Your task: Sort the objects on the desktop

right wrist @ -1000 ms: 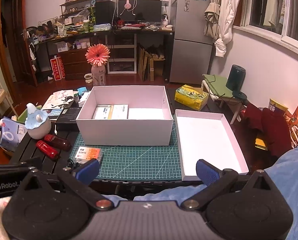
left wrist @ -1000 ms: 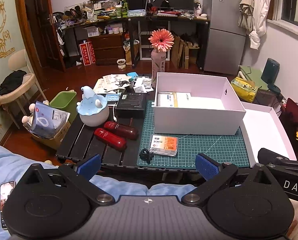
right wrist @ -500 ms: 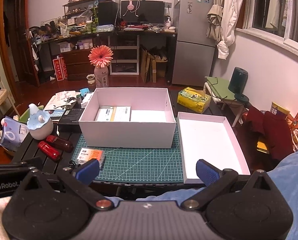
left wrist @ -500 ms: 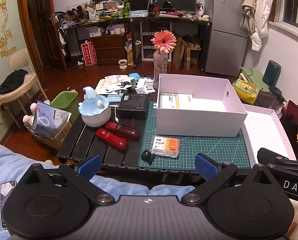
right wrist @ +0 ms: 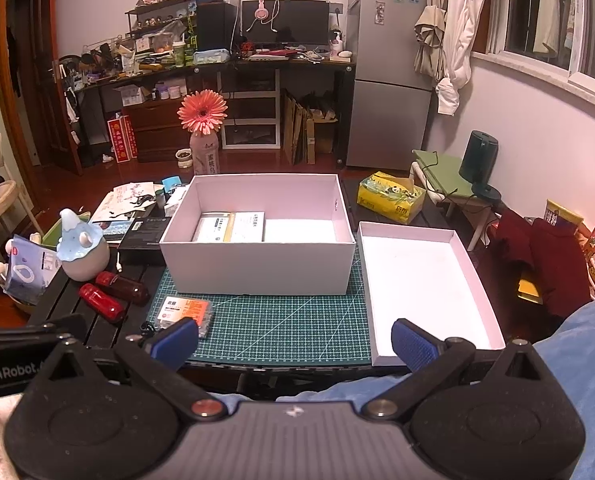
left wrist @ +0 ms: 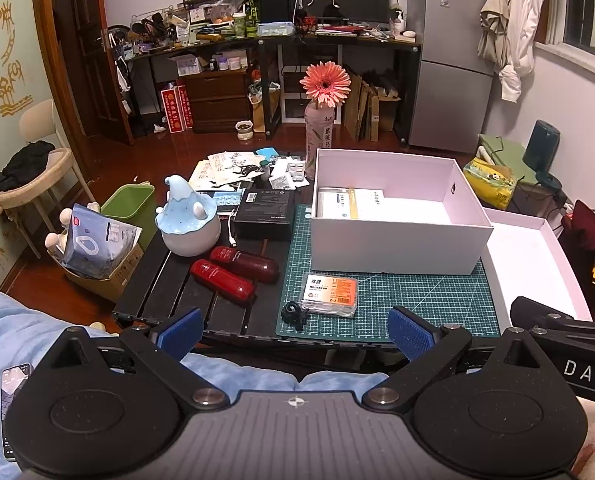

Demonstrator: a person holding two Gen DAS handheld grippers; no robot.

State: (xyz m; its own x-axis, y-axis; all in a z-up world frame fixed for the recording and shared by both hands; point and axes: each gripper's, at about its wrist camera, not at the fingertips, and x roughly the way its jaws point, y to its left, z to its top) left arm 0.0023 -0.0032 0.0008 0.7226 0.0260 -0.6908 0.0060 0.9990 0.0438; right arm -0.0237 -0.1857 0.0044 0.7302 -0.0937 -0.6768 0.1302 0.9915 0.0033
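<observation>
Left gripper (left wrist: 293, 330) and right gripper (right wrist: 293, 338) were held wide apart, empty | orange-labelled packet (left wrist: 330, 289) lay on the mat before the white box (left wrist: 397, 248) | risk: black clip (left wrist: 291, 314) touching it could be dragged along.

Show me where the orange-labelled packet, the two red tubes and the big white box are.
orange-labelled packet (left wrist: 330, 289), left wrist view, middle of its label.
brighter red tube (left wrist: 222, 280), left wrist view, mid-body.
darker red tube (left wrist: 244, 263), left wrist view, mid-body.
big white box (right wrist: 257, 264), right wrist view, near outer wall.
</observation>
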